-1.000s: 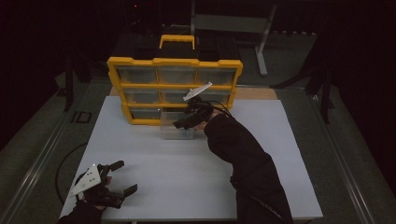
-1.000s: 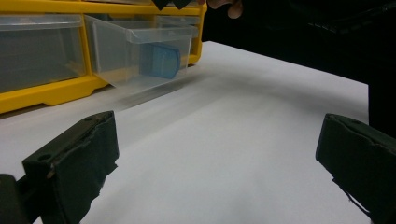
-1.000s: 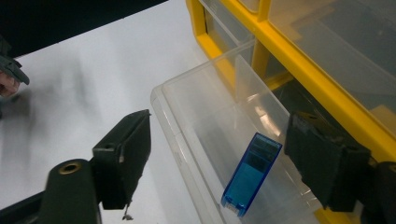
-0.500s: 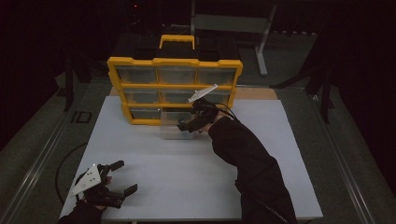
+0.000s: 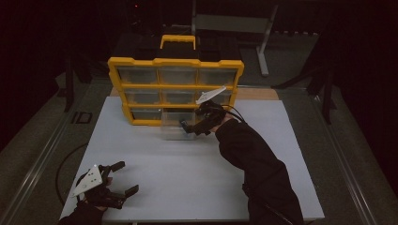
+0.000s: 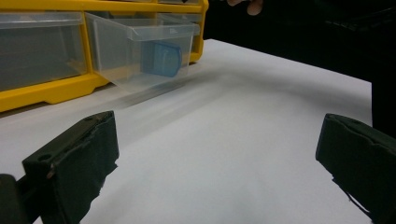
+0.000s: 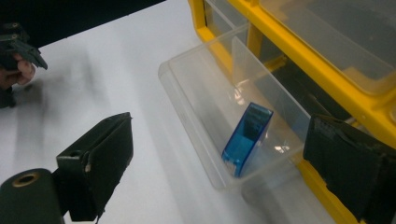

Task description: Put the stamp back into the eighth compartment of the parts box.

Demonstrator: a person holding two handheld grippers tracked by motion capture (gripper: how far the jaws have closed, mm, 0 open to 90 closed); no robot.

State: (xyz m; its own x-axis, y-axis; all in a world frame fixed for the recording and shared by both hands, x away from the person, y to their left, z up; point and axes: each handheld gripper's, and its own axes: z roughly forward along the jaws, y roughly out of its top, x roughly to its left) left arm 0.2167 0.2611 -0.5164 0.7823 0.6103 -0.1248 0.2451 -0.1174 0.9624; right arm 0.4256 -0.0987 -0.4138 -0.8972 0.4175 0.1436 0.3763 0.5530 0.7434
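A yellow drawer cabinet (image 5: 174, 62) stands upright at the back of the white table. Its bottom middle clear drawer (image 5: 174, 127) is pulled out onto the table. A small blue box (image 7: 246, 138) leans inside the drawer, and the left gripper view also shows the blue box (image 6: 161, 58) through the clear front. My right gripper (image 5: 195, 127) hovers at the drawer's right end, open, with its jaws wide on either side of the drawer (image 7: 196, 88) and nothing held. My left gripper (image 5: 126, 178) rests open near the front left of the table, far from the cabinet (image 6: 51, 88).
The white table top (image 5: 187, 183) lies bare between the two grippers. The person's dark right sleeve (image 5: 253, 164) crosses the right half of the table. A metal stand (image 5: 263, 42) is behind the cabinet. A cable (image 5: 63, 164) loops off the left edge.
My right gripper has drifted slightly right and toward the person at the drawer's end. The left gripper has stayed put.
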